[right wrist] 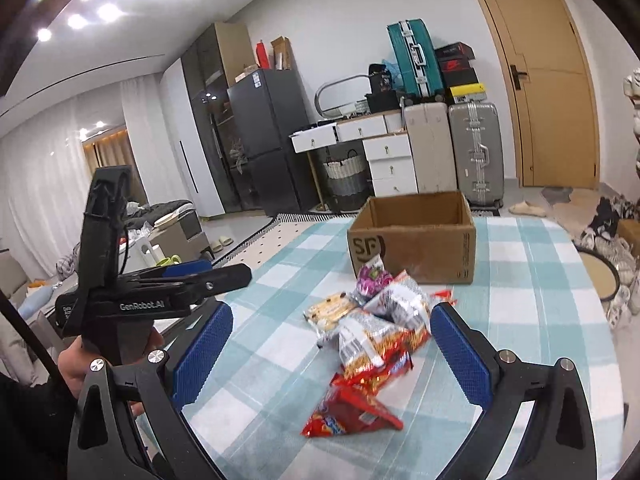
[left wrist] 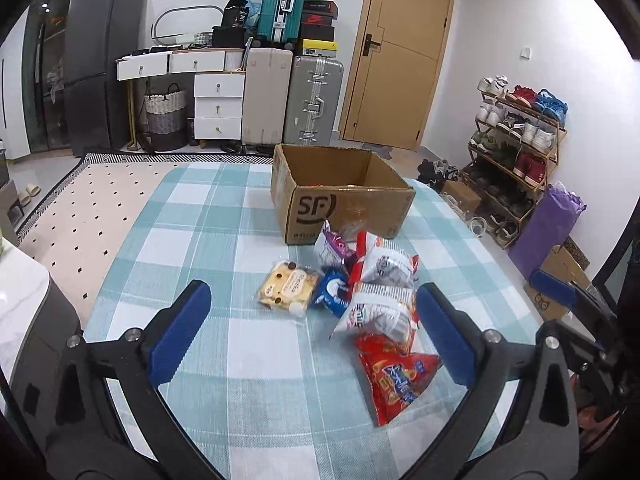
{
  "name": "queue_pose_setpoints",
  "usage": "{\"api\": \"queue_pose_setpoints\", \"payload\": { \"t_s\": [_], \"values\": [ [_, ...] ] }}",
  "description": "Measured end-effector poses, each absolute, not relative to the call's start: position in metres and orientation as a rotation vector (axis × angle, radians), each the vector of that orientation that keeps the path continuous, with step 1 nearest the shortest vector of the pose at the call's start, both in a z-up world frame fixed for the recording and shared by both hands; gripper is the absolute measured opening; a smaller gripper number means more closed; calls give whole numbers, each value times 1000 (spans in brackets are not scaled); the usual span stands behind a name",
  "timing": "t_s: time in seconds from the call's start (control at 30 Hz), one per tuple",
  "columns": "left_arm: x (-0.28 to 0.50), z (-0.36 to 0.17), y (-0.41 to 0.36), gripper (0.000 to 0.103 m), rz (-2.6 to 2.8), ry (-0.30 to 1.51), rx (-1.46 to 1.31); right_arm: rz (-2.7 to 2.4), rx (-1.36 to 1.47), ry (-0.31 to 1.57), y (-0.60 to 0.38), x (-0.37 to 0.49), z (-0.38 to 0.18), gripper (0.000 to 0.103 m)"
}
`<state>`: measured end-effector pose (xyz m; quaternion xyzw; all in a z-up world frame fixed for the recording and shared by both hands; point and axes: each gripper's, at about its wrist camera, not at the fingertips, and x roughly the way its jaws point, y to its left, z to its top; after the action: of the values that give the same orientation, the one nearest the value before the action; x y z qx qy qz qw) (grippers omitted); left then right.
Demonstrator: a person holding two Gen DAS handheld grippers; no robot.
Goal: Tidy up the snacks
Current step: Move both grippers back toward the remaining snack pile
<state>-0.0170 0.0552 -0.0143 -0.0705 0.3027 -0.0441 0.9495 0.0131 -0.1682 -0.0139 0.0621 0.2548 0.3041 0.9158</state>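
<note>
Barely started: snack pile [left wrist: 360,300] loose on bench [left wrist: 192,220] mid-right, just before box [left wrist: 340,196] near far edge, something red inside; left hand-held gripper [left wrist: 312,332] and right hand-held gripper [right wrist: 332,348] both spread, empty.

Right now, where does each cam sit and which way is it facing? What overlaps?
Left wrist: on the left gripper, above the near table edge, facing the snack pile, the cardboard box and the door; its own blue fingers spread open, and the right gripper at the right edge.
Right wrist: on the right gripper, angled leftward across the checked tablecloth; own open fingers, plus the left gripper and the hand holding it.
Shared: snack pile, box, suitcases, door.
</note>
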Motion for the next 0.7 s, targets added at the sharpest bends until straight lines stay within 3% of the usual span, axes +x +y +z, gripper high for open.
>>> {"api": "queue_pose_setpoints", "payload": {
  "t_s": [0.7],
  "values": [
    [6, -59, 49, 102, -96, 682, -114, 643, 88, 715, -149, 23, -91, 101]
  ]
}}
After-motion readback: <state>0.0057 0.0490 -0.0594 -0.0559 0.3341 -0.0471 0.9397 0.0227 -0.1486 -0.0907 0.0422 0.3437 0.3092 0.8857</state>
